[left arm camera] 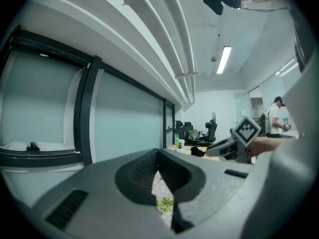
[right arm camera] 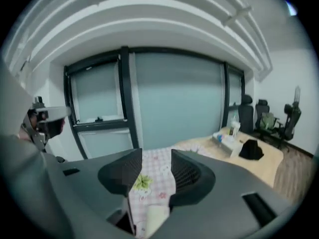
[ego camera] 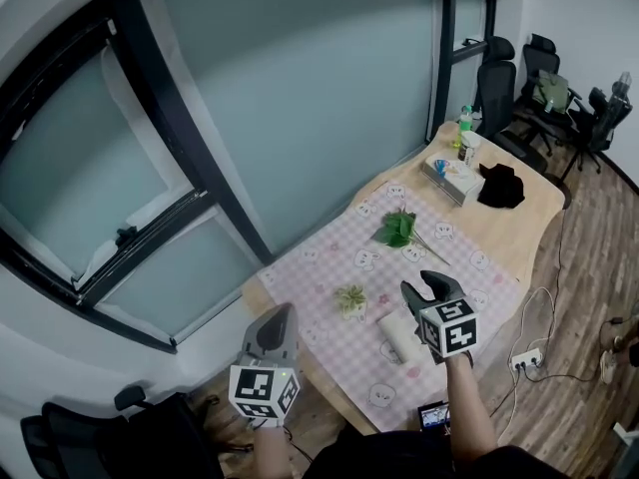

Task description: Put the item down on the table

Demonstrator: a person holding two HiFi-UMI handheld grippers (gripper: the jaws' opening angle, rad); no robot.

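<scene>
A table (ego camera: 519,223) carries a pink checked cloth (ego camera: 439,267). On the cloth lie a small pale green plant (ego camera: 350,299), a white roll (ego camera: 399,335) and a leafy green sprig (ego camera: 399,230). My right gripper (ego camera: 421,287) hovers above the roll, its jaws open with nothing between them. Through the jaw gap of the right gripper (right arm camera: 157,158) I see the plant (right arm camera: 143,181) and the roll (right arm camera: 157,218) below. My left gripper (ego camera: 282,315) is off the table's near-left corner, jaws shut and empty. Past the left gripper (left arm camera: 162,183), the plant (left arm camera: 164,204) shows through a thin slit.
At the table's far end stand a tissue box (ego camera: 451,176), a black cloth item (ego camera: 501,186), a cup (ego camera: 469,146) and a green bottle (ego camera: 464,123). Office chairs (ego camera: 499,83) stand beyond. A glass wall (ego camera: 300,98) runs along the left. A power strip (ego camera: 524,357) lies on the floor.
</scene>
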